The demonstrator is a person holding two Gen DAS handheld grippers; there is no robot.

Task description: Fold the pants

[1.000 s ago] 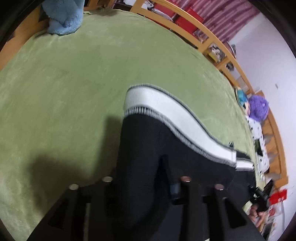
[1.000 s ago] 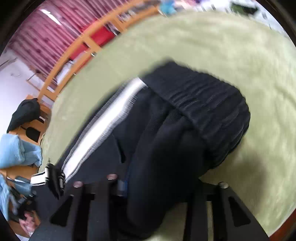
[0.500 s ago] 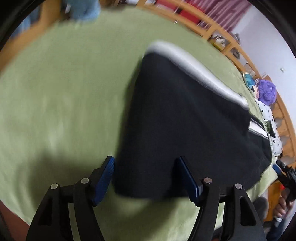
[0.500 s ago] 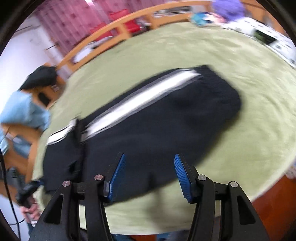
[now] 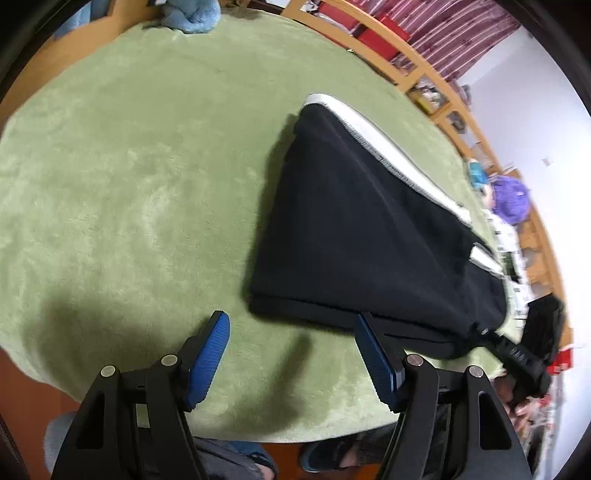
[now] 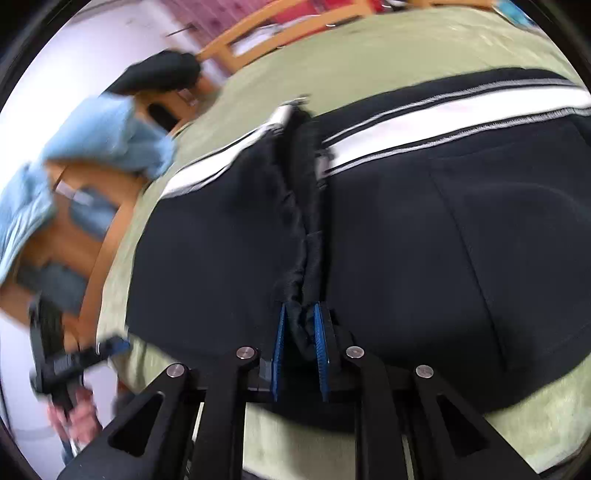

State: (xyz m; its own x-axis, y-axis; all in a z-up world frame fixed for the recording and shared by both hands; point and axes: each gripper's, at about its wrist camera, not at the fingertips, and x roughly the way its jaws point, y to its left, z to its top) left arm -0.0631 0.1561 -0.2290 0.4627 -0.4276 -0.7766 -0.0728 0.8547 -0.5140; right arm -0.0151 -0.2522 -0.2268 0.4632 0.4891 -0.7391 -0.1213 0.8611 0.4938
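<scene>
Black pants (image 5: 369, 229) with a white side stripe lie folded on the green blanket (image 5: 129, 166). My left gripper (image 5: 290, 315) hangs open just before the pants' near edge, its blue pads (image 5: 210, 354) touching nothing. In the right wrist view the pants (image 6: 443, 240) fill the frame. My right gripper (image 6: 299, 321) is shut on a bunched ridge of black fabric where two layers meet. The right gripper also shows in the left wrist view as a black tool (image 5: 517, 354) in a hand at the pants' right end.
The blanket's front edge curves just below the left gripper, with a person's feet (image 5: 332, 458) under it. A wooden rail (image 5: 406, 48) runs along the far side. Blue cloth (image 5: 192, 14) lies at the back and a purple-haired doll (image 5: 511, 195) at the right.
The left gripper let go of the pants, opened and drew back to the near edge. The right gripper released, swung along the pants and shut on a fabric ridge.
</scene>
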